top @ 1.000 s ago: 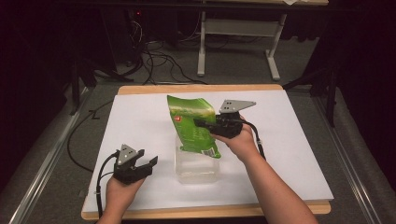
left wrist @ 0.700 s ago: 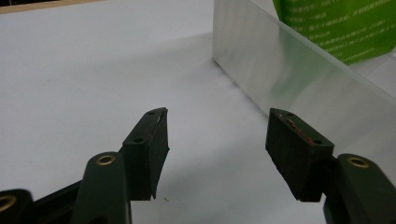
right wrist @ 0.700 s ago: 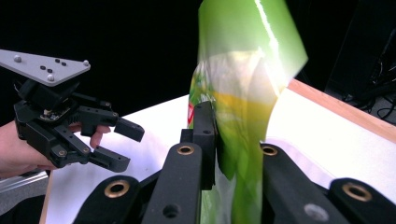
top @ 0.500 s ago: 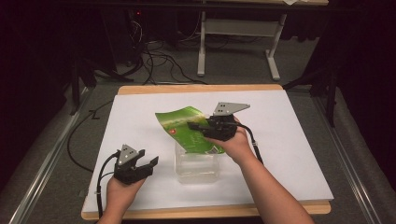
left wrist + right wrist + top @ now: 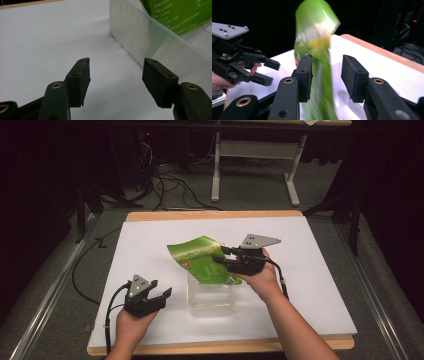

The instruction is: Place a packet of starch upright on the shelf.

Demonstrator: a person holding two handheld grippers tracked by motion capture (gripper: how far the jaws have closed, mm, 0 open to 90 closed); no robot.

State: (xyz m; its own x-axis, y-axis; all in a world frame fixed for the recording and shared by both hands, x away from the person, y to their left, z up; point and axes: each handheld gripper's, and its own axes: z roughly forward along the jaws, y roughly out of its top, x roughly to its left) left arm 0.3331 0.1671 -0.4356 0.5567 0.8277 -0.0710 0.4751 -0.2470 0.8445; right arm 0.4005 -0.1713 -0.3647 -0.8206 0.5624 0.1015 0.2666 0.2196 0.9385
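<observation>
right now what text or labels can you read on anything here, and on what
Nothing can be quoted with confidence.
Green bag: white printed lines in the left gripper view, too small and blurred to read.
Green bag in the high view: a small red mark and pale lettering, too small to read.
Green bag in the right gripper view: print blurred.
Clear container: no text visible.
Left gripper and right gripper: no labels visible.

From my seat the white table (image 5: 150, 245) is lit evenly from above, while the floor and room around it fall off into near black. The green bag (image 5: 317, 45) is smeared with motion blur in the right gripper view. In the left gripper view the clear box (image 5: 150, 35) carries a soft sheen and the background goes soft.
</observation>
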